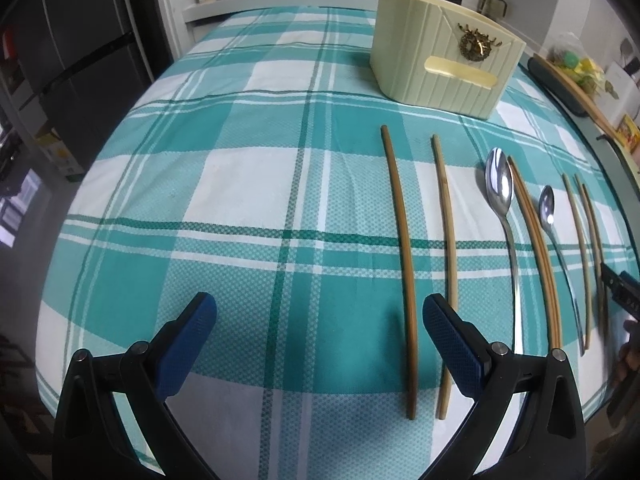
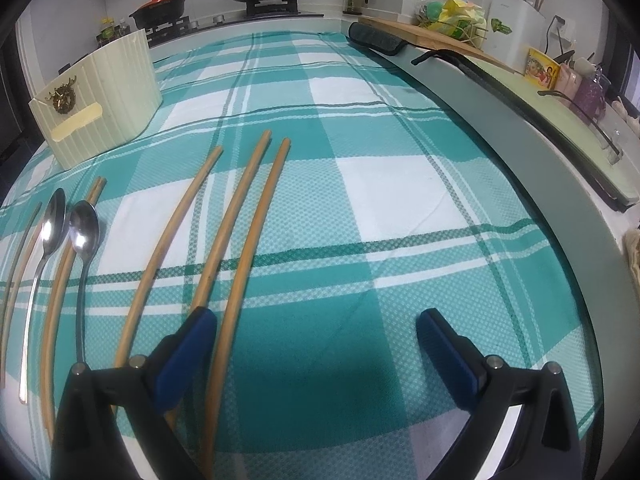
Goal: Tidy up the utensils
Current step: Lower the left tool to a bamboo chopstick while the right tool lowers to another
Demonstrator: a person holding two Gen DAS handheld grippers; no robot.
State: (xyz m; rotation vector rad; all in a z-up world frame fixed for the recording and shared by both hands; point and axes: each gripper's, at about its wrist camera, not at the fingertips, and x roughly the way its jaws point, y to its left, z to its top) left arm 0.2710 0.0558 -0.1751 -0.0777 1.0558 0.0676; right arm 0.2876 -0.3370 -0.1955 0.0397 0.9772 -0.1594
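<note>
Grippers wide apart over the checked cloth, both empty.
Left gripper hovers with jaws spread; one chopstick runs between its fingers, another just past the right finger, spoons further right, cream holder ahead. Right gripper is spread too, a chopstick just inside its left finger.

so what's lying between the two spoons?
A pair of chopsticks side by side between the large spoon and small spoon; clearest in the left wrist view.
</note>
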